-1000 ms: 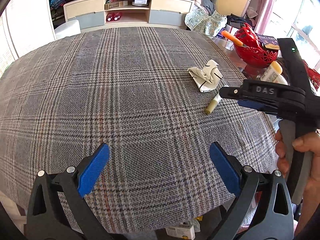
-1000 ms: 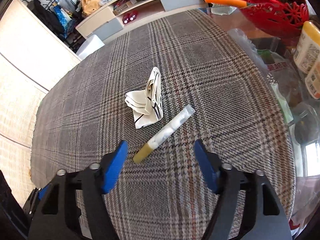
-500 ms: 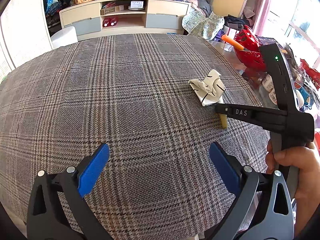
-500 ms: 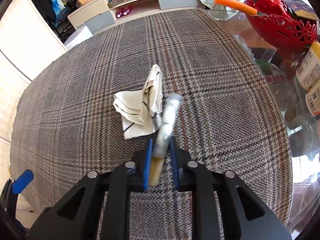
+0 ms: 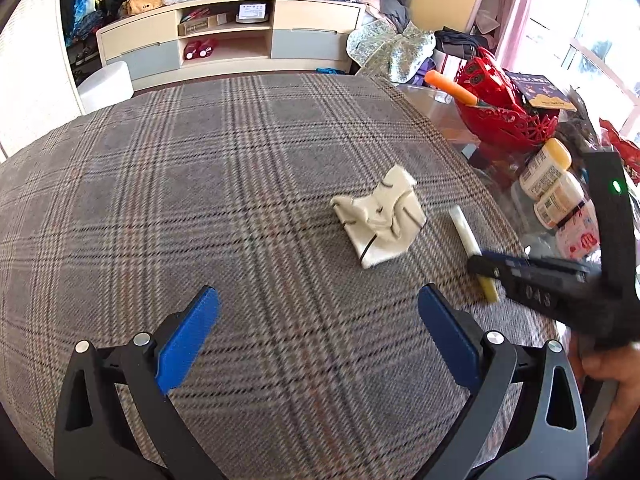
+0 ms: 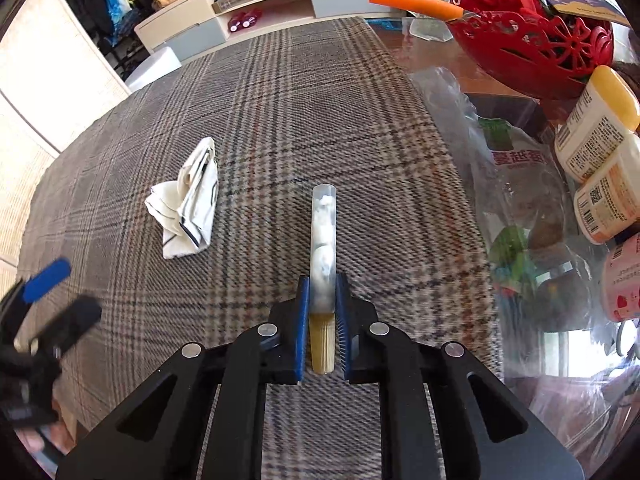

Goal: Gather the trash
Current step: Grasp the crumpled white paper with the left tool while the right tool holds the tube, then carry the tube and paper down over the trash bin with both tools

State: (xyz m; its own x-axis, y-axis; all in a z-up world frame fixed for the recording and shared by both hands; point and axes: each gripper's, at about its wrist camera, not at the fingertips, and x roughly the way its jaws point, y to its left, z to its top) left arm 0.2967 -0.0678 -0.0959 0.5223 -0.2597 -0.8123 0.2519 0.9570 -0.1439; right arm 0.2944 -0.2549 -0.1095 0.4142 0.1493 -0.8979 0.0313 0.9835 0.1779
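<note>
Right gripper (image 6: 322,312) is clamped on a clear plastic tube (image 6: 324,240): both blue pads press its sides where the clear body meets the yellow ribbed cap, and the jaws have just been closing onto it. The tube is seen pointing toward twelve o'clock in the right wrist view, white clumps showing inside its clear length, the cap end lying back between the fingers. Whether the tube is lifted off the cloth or lies on it cannot be told. In the left wrist view the same tube (image 5: 466,236) is seen at about three o'clock, gripped near its yellow end by the right gripper (image 5: 482,266), which is held by a hand (image 5: 612,376) at the right edge.

A crumpled white paper wrapper (image 6: 186,204) with dark lines is found at ten o'clock from the tube, near it but apart, resting on the plaid tablecloth (image 6: 280,120). The left gripper (image 5: 316,340) is held wide open over the cloth with nothing between its blue pads; the wrapper (image 5: 380,222) lies beyond it toward one o'clock.

Further out, at one to two o'clock of the right wrist view, a red openwork basket (image 6: 536,44) is seen with an orange carrot (image 6: 414,2) projecting from it. White bottles with yellow caps (image 6: 596,124) are found at three o'clock, on clear plastic bags (image 6: 516,208) beside the cloth's edge.
</note>
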